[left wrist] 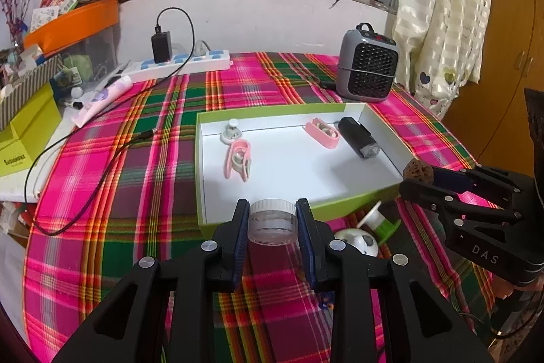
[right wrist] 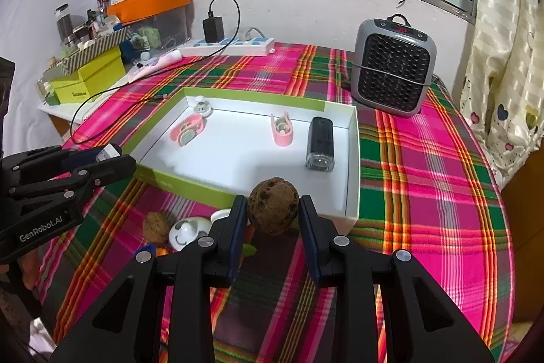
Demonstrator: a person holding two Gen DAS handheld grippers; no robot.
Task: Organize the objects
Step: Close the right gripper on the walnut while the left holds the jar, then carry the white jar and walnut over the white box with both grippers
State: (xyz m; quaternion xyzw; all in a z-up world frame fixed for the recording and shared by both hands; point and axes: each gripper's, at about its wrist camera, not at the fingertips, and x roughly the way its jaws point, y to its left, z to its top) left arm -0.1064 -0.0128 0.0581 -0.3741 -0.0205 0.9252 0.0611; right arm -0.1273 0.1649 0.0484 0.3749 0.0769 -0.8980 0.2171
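Holding a small clear jar (left wrist: 271, 221) with a ribbed white lid, the left gripper (left wrist: 272, 227) has its blue-padded fingers (left wrist: 242, 233) closed against the jar's sides; the jar hangs just short of the near wall of the green-edged white tray (left wrist: 340, 210). The right gripper (right wrist: 273, 220) is clamped likewise on a rough brown walnut (right wrist: 273, 205), poised above the tray's near edge, close to its near right corner.

Tray contents, noted in the left wrist view: a small white knobbed piece (left wrist: 232, 131) at the far left corner, a pink clip (left wrist: 238, 160) just in front of it, a second pink clip (left wrist: 322, 133) toward the far right, and a black bike light (left wrist: 358, 136) lying beside that clip along the right wall. The middle of the tray floor is bare white.

Obstructions near the tray, on the plaid tablecloth (right wrist: 425, 193): a second walnut (right wrist: 155, 226), a white round toy (right wrist: 186, 232) with a face marking and a green-and-white piece (partly hidden behind the right gripper's finger) lie in a cluster just outside the near wall, below both grippers.

Further off: a grey fan heater (right wrist: 392, 63) stands beyond the tray's far right corner, a white power strip (right wrist: 227, 45) with a black charger (right wrist: 213, 29) runs along the back wall, and its black cable (right wrist: 102, 97) loops across the cloth left of the tray. Stacked boxes (right wrist: 88, 80) and an orange bin (right wrist: 149, 2) crowd the left shelf.
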